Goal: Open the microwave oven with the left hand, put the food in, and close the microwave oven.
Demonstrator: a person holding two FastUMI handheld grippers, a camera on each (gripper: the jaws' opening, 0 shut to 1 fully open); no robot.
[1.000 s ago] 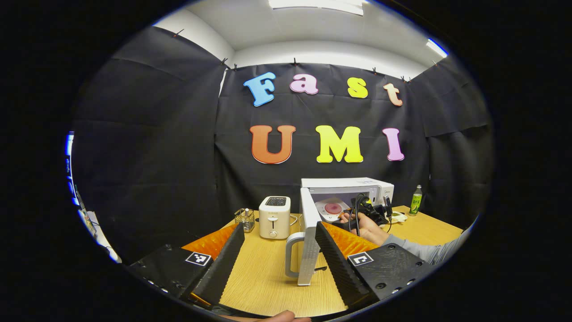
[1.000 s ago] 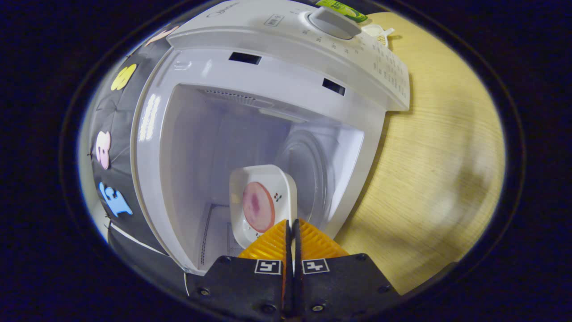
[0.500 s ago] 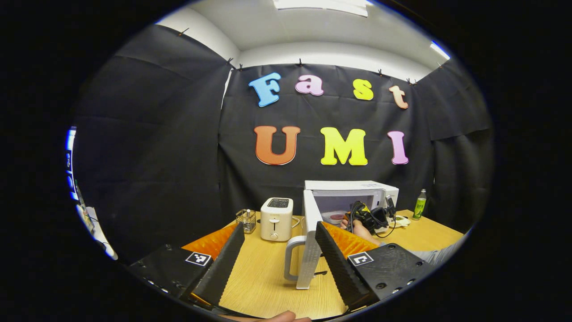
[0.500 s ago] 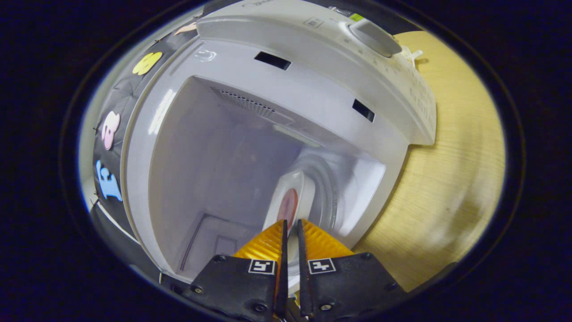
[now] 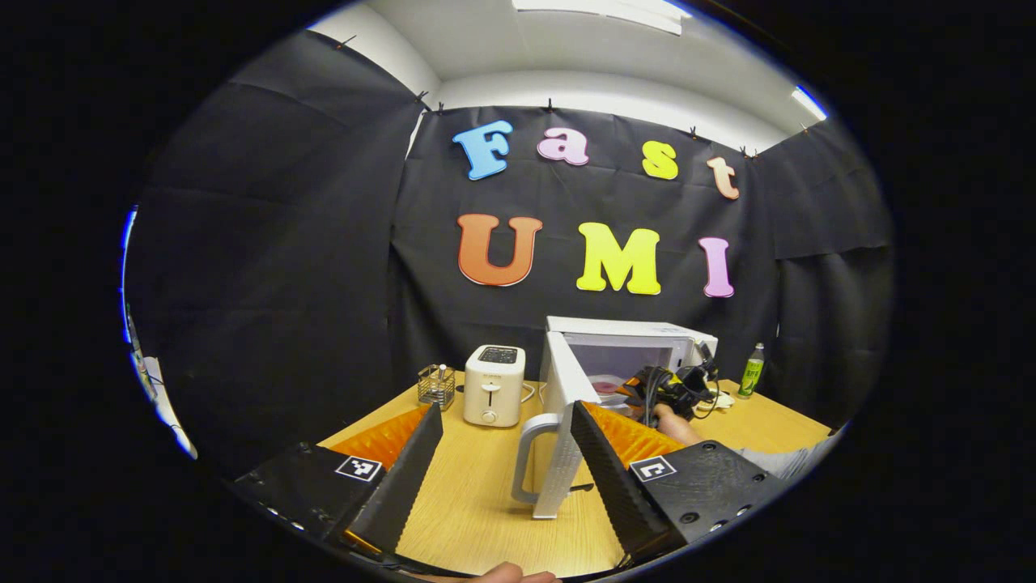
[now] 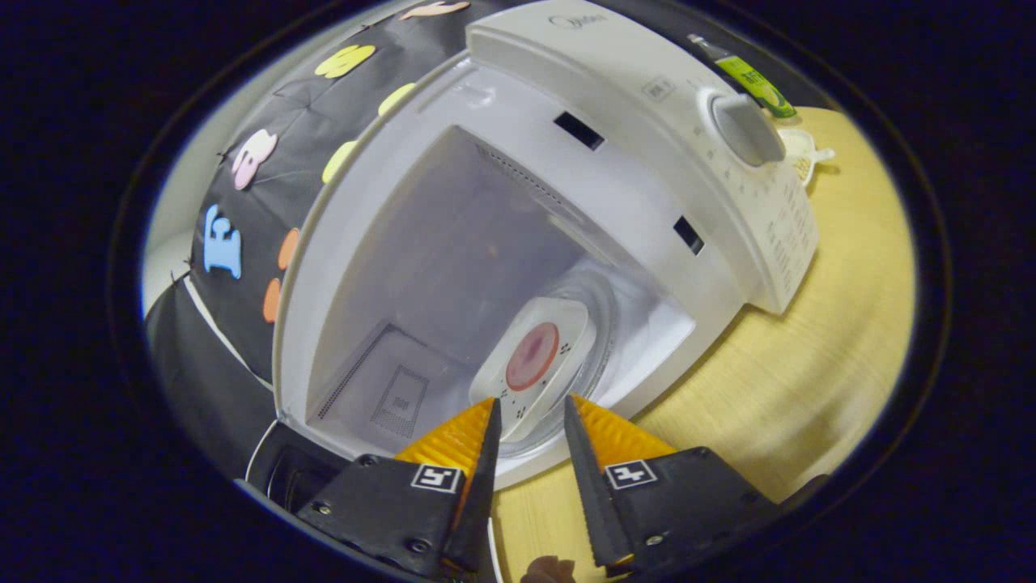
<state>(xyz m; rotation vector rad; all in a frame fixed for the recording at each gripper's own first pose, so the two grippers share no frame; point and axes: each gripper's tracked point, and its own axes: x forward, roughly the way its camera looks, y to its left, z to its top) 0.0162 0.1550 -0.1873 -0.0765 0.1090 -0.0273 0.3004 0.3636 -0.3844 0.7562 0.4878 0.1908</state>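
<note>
Inside the open microwave [image 6: 518, 243] the plate of food [image 6: 534, 360] sat on the turntable, the right tongs [image 6: 528, 421] parted and clear of its rim, so a straight retreat looked wise before the left tongs [image 5: 506, 453], spread wide near the door [image 5: 558, 429], pushed it shut.

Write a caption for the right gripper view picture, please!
Open right gripper backs off the food plate resting inside the open microwave.
</note>
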